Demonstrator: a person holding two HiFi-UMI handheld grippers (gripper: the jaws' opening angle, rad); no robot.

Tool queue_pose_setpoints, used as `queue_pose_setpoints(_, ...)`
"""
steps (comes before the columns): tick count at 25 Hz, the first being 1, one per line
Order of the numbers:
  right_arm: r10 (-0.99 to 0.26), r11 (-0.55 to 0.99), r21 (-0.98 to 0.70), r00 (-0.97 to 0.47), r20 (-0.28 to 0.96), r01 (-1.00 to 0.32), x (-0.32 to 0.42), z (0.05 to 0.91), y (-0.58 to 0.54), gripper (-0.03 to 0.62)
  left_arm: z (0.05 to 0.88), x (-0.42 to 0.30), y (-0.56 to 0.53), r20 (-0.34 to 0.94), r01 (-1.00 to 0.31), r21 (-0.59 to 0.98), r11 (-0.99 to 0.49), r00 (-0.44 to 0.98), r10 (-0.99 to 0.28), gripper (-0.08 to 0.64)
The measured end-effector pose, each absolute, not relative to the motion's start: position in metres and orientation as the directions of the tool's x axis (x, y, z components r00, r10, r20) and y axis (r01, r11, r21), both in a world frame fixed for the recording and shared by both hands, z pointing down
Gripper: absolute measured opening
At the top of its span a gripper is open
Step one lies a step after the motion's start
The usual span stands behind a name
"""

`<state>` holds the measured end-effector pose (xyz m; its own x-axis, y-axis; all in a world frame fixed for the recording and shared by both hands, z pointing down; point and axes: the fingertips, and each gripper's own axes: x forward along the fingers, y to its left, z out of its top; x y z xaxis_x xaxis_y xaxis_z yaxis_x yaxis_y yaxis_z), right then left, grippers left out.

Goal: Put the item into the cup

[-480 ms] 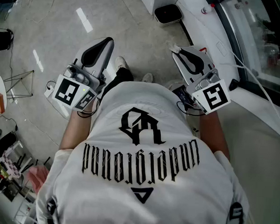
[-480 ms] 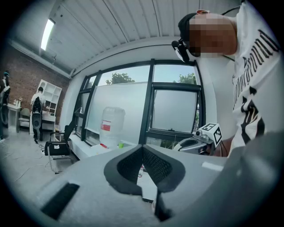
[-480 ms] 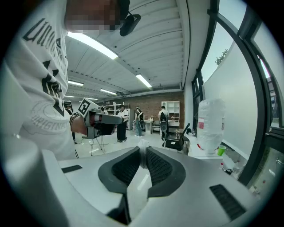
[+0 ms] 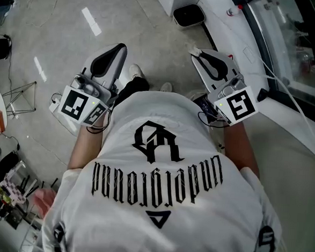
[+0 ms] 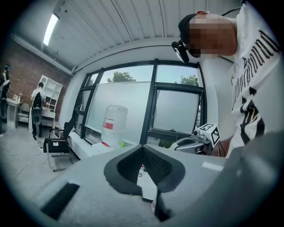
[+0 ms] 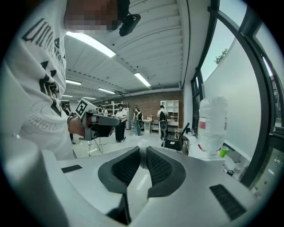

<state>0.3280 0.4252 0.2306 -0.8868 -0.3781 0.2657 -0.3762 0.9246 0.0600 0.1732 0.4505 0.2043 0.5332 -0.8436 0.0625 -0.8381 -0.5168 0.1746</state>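
I hold both grippers up in front of the person's white printed shirt [image 4: 160, 166]. My left gripper [image 4: 120, 46] [image 5: 142, 147] is shut, its black pads pressed together with nothing between them. My right gripper [image 4: 197, 52] [image 6: 142, 151] is shut on a small white item [image 6: 143, 150] that pokes out between its tips. A small green cup [image 6: 223, 151] [image 5: 122, 143] stands far off on the white window ledge [image 6: 204, 155], next to a large clear water bottle [image 6: 212, 124] [image 5: 114, 124]. Each gripper shows in the other's view, the left gripper [image 6: 100, 120] and the right gripper [image 5: 197, 141].
Below me lie the grey floor [image 4: 56, 29] and the person's shoes [image 4: 135, 71]. A white ledge with cables [image 4: 287, 115] runs along the right by the window. An office chair [image 5: 57, 145], tripods and other people [image 6: 120, 122] stand farther back in the room.
The right gripper has shifted slightly up and left. The left gripper has hardly moved.
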Motion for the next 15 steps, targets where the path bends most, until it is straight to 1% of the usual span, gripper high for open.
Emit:
queue_pose_setpoints(8,-0.404,0.914,0.073,-0.877,0.260,-0.400,0.275,0.225,0.396,0.054,0.205,0.126,0.423,0.054,-0.815,0.187,-0.549,0.566,-0.822,0.012)
queue_pose_setpoints(15,-0.430,0.902,0.089,-0.865,0.257,-0.422,0.218,0.211,0.383,0.054,0.196,0.071,0.412,0.034,-0.787,0.184,-0.588,0.603,-0.797,0.012)
